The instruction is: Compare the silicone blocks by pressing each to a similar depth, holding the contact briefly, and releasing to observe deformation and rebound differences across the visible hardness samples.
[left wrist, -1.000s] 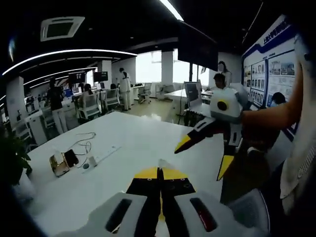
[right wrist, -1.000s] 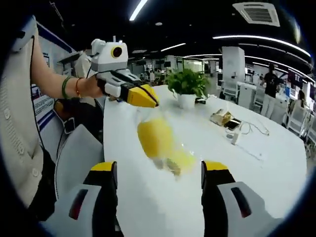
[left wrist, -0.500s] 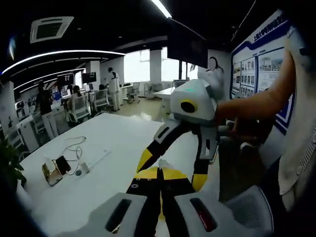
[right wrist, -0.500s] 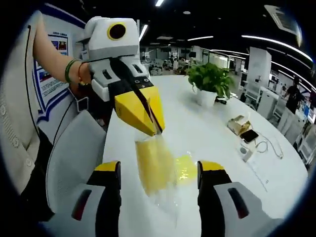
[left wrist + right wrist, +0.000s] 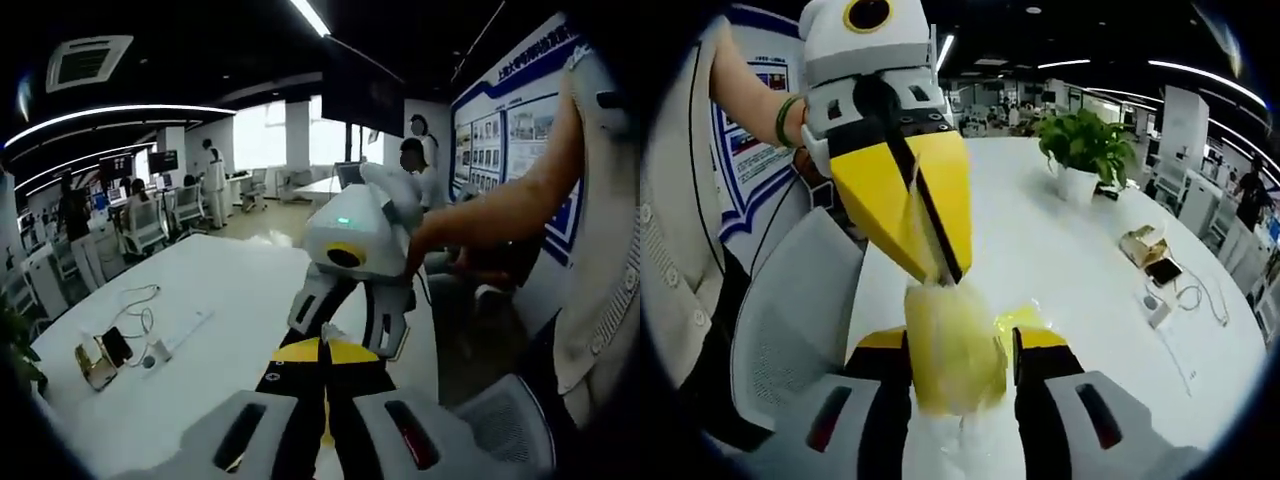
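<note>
- We see the left gripper (image 5: 940, 262) pinching the clear bag's top; the right gripper (image 5: 958, 345) clamps the yellow silicone block (image 5: 952, 345) in the bag.
- A potted plant (image 5: 1080, 150) and phone (image 5: 1163, 270) sit on the white table (image 5: 1060, 250).

Probably an open-plan office: desks (image 5: 150, 215), monitors (image 5: 162, 160), wall posters (image 5: 495, 140).

Two close, facing views over one shared white table (image 5: 230, 300), grippers nearly touching.

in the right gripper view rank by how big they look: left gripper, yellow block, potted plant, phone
1. left gripper, very near the camera, so its size is inflated
2. yellow block, held between the right gripper jaws
3. potted plant
4. phone, far off on the white table
</note>
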The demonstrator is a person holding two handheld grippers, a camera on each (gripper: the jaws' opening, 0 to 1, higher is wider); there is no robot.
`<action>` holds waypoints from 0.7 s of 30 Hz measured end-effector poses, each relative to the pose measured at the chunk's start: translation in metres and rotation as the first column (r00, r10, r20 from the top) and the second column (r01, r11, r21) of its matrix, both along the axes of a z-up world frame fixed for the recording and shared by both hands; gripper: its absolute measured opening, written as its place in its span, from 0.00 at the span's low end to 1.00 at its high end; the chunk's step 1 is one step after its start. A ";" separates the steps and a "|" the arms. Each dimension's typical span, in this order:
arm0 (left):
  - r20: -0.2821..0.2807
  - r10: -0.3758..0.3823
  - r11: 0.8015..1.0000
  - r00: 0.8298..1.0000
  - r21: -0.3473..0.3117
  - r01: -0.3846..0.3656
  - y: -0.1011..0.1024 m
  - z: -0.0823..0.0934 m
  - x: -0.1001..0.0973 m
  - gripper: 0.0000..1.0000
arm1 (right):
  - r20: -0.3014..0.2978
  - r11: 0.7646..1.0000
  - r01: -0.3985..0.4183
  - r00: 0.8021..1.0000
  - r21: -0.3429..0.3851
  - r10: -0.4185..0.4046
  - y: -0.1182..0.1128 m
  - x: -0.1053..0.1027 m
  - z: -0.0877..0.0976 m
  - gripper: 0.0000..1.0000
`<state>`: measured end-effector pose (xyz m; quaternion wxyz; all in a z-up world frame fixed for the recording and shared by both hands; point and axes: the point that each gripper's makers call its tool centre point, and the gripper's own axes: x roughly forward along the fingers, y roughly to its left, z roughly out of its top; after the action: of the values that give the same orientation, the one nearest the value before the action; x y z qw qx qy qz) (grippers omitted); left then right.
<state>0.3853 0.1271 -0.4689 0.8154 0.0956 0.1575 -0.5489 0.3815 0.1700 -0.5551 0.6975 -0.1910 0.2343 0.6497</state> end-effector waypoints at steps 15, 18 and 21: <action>0.020 -0.027 0.998 0.999 0.049 0.026 0.003 -0.003 -0.009 0.00 | 0.062 0.996 -0.070 0.995 -0.062 0.074 0.003 -0.004 -0.006 0.23; 0.023 -0.028 0.998 0.999 0.057 0.027 0.004 -0.004 -0.010 0.00 | 0.100 0.994 -0.077 0.991 -0.077 0.085 0.002 -0.003 -0.007 0.22; 0.026 -0.034 0.998 0.999 0.061 0.032 0.004 -0.004 -0.013 0.00 | 0.117 0.992 -0.094 0.988 -0.082 0.103 0.002 -0.005 -0.007 0.19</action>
<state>0.3726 0.1308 -0.4729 0.8050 0.1303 0.1615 -0.5558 0.3770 0.1720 -0.5622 0.6697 -0.2679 0.2067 0.6611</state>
